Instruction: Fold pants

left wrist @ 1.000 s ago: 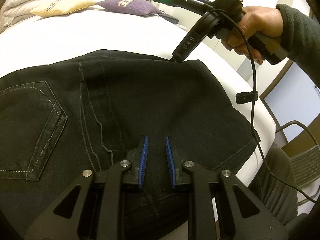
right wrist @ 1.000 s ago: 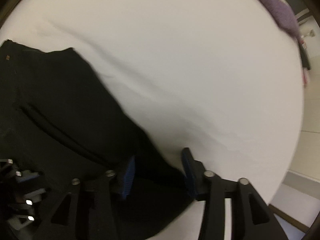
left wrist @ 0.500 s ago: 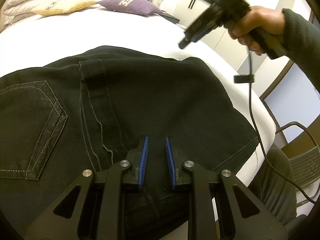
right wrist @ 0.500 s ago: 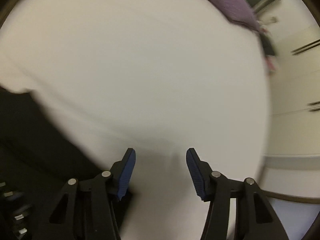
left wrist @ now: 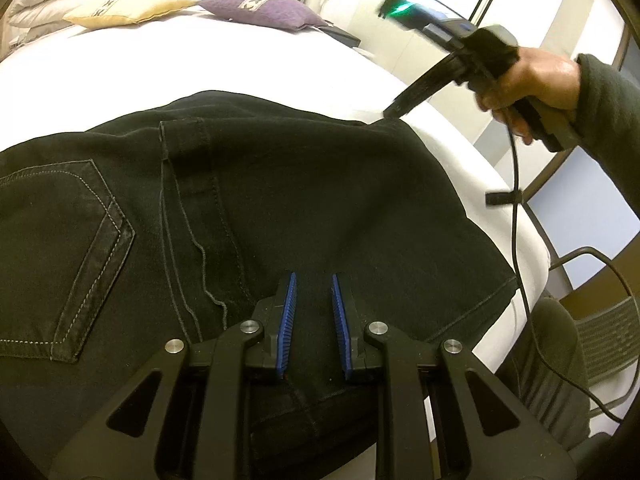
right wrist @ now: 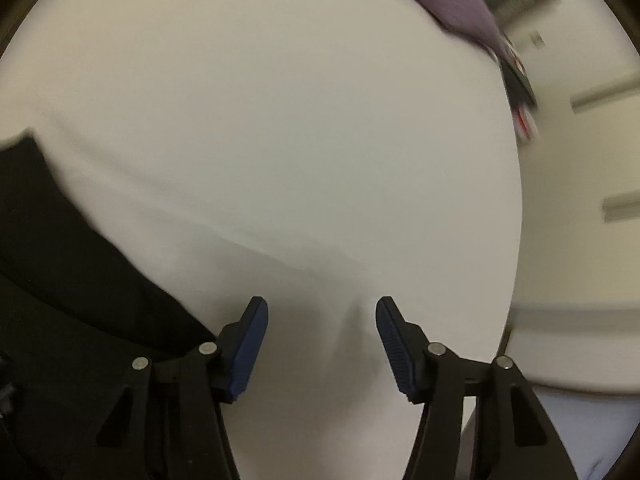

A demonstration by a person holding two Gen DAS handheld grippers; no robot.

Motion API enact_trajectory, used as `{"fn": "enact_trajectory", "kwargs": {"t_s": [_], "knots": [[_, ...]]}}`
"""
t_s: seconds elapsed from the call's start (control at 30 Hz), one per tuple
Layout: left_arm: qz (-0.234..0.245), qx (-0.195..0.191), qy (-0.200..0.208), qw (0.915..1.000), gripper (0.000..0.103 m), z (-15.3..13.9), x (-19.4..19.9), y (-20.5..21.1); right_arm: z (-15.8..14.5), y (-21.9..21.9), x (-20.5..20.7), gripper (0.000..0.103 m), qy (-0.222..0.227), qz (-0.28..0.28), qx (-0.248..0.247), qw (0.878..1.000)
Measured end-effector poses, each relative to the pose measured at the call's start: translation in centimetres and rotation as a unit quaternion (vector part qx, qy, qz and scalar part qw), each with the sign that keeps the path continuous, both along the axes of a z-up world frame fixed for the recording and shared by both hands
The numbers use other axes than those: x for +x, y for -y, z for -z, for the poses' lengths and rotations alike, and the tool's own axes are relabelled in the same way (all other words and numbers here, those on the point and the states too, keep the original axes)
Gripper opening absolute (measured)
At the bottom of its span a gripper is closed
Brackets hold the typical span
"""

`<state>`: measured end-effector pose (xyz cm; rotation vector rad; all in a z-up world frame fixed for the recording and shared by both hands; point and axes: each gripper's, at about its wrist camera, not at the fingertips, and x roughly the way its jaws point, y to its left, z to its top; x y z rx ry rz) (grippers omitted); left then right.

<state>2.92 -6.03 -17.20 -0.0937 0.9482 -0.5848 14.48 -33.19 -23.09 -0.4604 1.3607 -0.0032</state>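
Black jeans [left wrist: 280, 208] lie folded on a white bed [left wrist: 160, 60], back pocket at the left. My left gripper [left wrist: 313, 280] hovers over the near part of the jeans with a gap between its blue pads and nothing held. My right gripper [right wrist: 322, 308] is open and empty above the bare sheet, with the jeans' edge [right wrist: 80, 280] to its left. In the left wrist view the right gripper [left wrist: 394, 110] is at the jeans' far right corner, held by a hand.
Cream and purple pillows [left wrist: 256, 10] lie at the head of the bed. The bed's right edge [left wrist: 520, 216] drops off to a chair [left wrist: 600, 336] and floor. A cable [left wrist: 516, 208] hangs from the right gripper.
My right gripper let go of the jeans' corner, lifted off, and opened wider; it now sits at the corner again. My left gripper has not moved.
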Motion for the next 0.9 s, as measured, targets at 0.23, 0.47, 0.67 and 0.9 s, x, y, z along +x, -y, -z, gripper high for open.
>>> {"fn": "enact_trajectory", "kwargs": {"t_s": [0.23,0.47,0.67,0.9], "knots": [[-0.003,0.016,-0.002,0.9999,0.018,-0.2,0.0,0.4,-0.9,-3.5,-3.4,0.060,0.022,-0.062,0.151,0.986],[-0.002,0.036,-0.005,0.9993,0.018,-0.5,-0.2,1.2,0.1,1.3,-3.4,0.068,0.063,0.040,0.137,0.988],[-0.008,0.060,-0.004,0.9981,0.018,-0.8,-0.5,2.5,-4.9,4.5,-8.8,0.068,0.135,0.092,0.339,0.926],[-0.015,0.074,-0.009,0.9971,0.018,-1.1,-0.6,3.2,1.2,4.5,-12.7,0.068,0.063,0.110,0.529,0.839]]}}
